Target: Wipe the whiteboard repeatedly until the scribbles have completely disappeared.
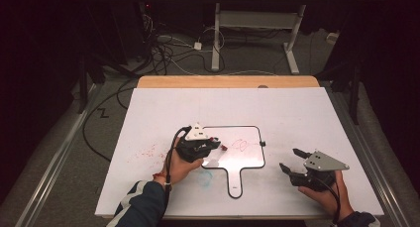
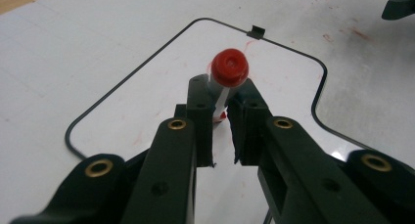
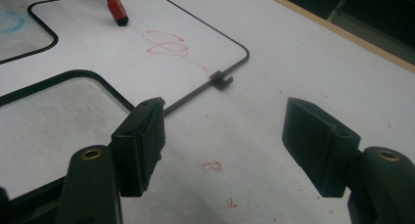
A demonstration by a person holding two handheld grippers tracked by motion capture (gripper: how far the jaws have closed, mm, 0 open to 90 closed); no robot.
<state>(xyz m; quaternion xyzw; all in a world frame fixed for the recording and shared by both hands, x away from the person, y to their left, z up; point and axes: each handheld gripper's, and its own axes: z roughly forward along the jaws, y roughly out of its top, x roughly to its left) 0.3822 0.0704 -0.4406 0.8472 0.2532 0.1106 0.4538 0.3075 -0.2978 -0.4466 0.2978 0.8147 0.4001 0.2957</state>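
Observation:
A small whiteboard (image 1: 247,160) with a black rim and a handle lies flat in the middle of the white table. A red scribble (image 1: 239,144) is drawn on it. My left gripper (image 1: 218,145) hovers over the board's left part, shut on a red marker (image 1: 223,147). In the left gripper view the marker's round red end (image 2: 229,67) sticks up between the jaws of my left gripper (image 2: 222,94) above the board (image 2: 161,87). My right gripper (image 1: 289,159) rests right of the board, open and holding nothing. In the right gripper view its jaws (image 3: 225,131) stand wide apart; the marker (image 3: 113,4) meets the board (image 3: 73,48) beside the scribble (image 3: 166,43).
Red smears (image 1: 146,151) and a blue mark (image 1: 205,176) stain the white sheet. A small black clip (image 3: 221,79) sits on the board's rim. A wooden table edge (image 1: 228,81) runs along the back; cables (image 1: 163,53) and desk legs lie on the floor beyond.

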